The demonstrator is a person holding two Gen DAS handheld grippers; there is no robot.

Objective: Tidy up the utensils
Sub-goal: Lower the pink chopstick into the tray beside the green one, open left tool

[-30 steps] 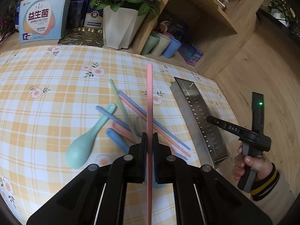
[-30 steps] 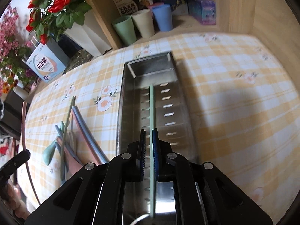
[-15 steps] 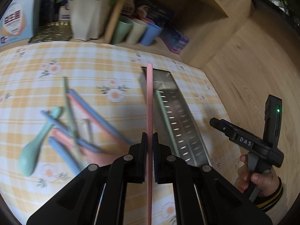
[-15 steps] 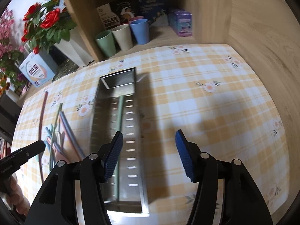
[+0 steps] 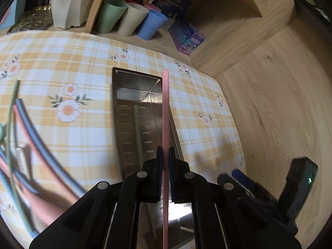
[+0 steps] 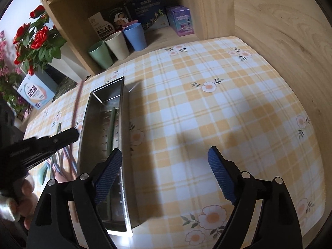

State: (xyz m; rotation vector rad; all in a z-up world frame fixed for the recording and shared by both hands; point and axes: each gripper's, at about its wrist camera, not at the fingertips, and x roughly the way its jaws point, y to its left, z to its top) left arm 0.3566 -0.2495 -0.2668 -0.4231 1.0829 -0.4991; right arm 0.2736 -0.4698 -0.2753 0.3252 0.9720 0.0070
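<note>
My left gripper [image 5: 165, 155] is shut on a pink chopstick [image 5: 165, 112] and holds it lengthwise above the right side of the long steel tray [image 5: 124, 95]. A green chopstick [image 5: 137, 128] lies inside that tray. My right gripper [image 6: 164, 166] is open and empty, above the near right edge of the tray [image 6: 124, 112]; the green chopstick [image 6: 111, 128] shows there too. The left gripper [image 6: 51, 141] with the pink chopstick [image 6: 77, 103] appears at the left of the right wrist view. More chopsticks [image 5: 31, 128] in blue, pink and green lie on the cloth left of the tray.
A checked tablecloth with flowers [image 6: 207, 108] covers the table. Three cups [image 5: 132, 20] stand at the back under a wooden shelf, with boxes [image 5: 186, 39] beside them. A white flower pot [image 5: 66, 2] stands at the back left. A wooden wall [image 5: 280, 103] closes the right side.
My left gripper carried the pink chopstick rightward from over the utensil pile to above the tray. My right gripper opened, left the green chopstick in the tray and drew back to the right.
</note>
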